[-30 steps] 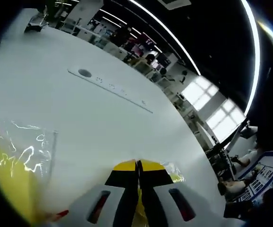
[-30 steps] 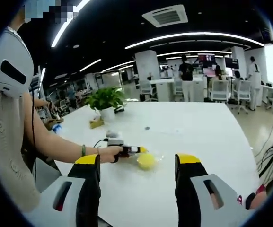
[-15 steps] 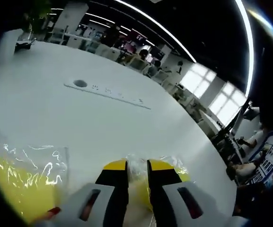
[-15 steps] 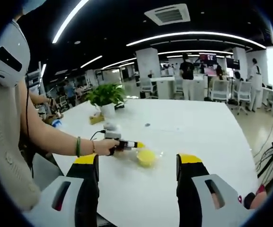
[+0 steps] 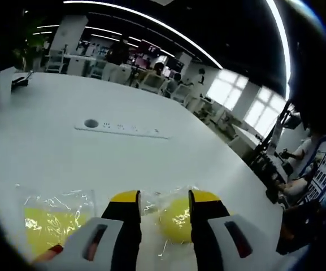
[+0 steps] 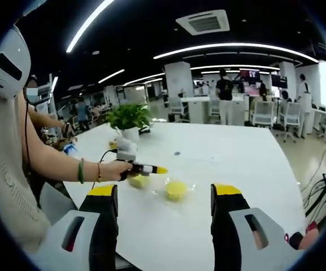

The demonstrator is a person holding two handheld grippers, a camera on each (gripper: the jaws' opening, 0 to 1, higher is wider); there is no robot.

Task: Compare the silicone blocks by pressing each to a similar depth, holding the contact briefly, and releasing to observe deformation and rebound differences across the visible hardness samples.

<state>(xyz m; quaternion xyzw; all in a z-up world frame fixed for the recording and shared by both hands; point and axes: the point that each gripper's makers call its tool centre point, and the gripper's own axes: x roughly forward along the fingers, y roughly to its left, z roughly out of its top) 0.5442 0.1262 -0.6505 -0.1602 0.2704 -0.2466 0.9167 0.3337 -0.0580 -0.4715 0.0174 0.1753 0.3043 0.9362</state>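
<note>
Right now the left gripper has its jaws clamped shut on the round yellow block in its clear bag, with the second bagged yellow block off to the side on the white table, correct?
Not quite. In the left gripper view the left gripper has its jaws apart, the round yellow block showing in the gap between them, not clamped. The rest holds: it sits in a clear bag, and the second bagged yellow block lies off to the side on the white table.

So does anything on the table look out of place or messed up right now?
Nothing stands out. Two yellow silicone samples lie in crinkled clear bags on the white table, nothing spilled. The left gripper is open above them.
</note>
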